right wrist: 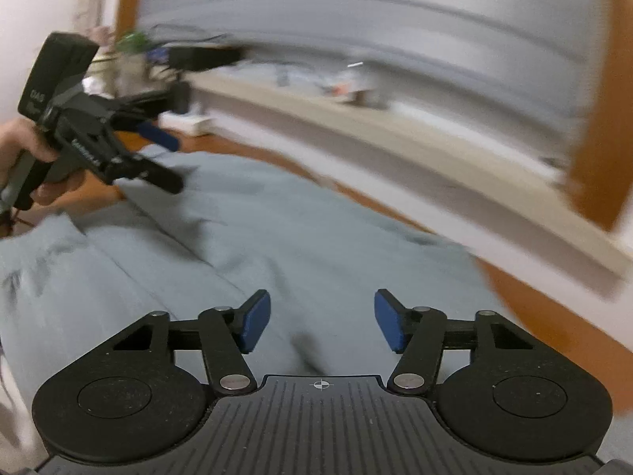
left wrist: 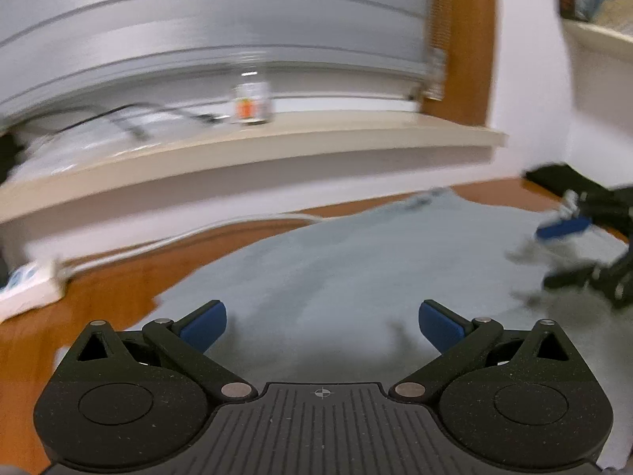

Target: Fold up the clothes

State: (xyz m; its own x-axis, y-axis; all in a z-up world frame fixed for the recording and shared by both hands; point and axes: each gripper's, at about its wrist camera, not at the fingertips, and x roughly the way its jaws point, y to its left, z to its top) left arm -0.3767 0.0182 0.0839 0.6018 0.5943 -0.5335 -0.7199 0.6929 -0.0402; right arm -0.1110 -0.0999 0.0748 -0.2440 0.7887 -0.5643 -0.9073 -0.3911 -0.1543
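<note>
Blue-padded fingers of the left gripper (left wrist: 322, 326) stand wide apart, jaws released with nothing between them, poised above a pale blue-grey garment (left wrist: 356, 261). That garment lies spread across a wooden counter (left wrist: 107, 285), with a long crease running along it. Over the same cloth, the right gripper (right wrist: 322, 322) also has its jaws parted and empty. From the right wrist view, a hand (right wrist: 23, 150) grips the left tool's handle at the garment's left side. Behind runs a pale ledge (left wrist: 277, 146) carrying what may be a small jar (left wrist: 253, 103), too blurred to be sure. White cable (left wrist: 190, 233) trails along the counter's back edge.
</note>
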